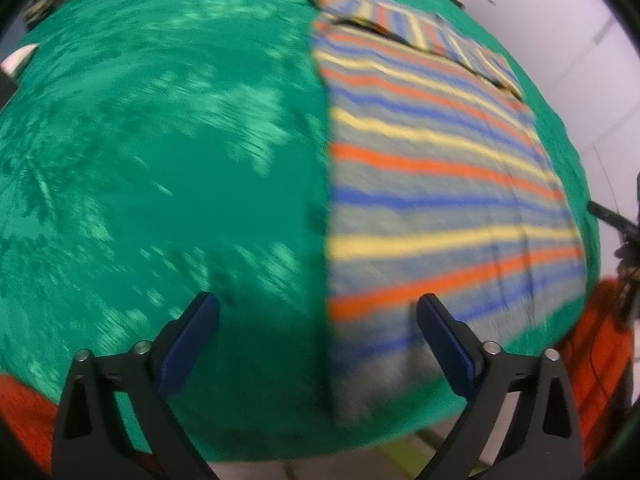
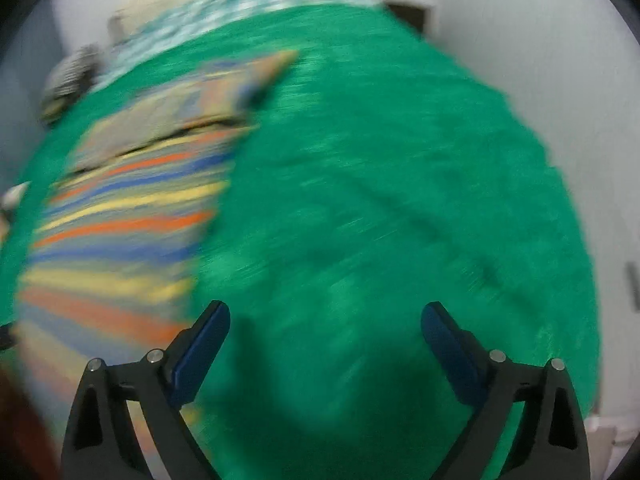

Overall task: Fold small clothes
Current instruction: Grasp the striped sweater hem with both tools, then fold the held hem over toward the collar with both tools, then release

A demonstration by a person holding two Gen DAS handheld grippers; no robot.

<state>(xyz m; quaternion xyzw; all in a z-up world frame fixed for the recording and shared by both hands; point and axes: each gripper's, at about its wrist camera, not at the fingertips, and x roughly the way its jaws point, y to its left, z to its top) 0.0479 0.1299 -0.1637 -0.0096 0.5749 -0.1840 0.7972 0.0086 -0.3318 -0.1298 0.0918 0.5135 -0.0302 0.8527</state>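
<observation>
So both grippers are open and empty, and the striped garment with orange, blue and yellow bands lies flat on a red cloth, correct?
Not quite: the cloth under the striped garment is green, not red, as the left wrist view shows. The left gripper and right gripper are indeed open and empty.

Both grippers: black plastic arms w/ silver screws, left (image 1: 318,312) & right (image 2: 325,318) blue-padded.

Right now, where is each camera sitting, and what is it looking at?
Left wrist: sits on the left gripper, tilted down at the green cover, with the striped garment to its right; both open fingers show.
Right wrist: sits on the right gripper, tilted down at the green cover, with the striped garment to its left; both open fingers show.
Shared: the same garment and cover, blurred.
</observation>
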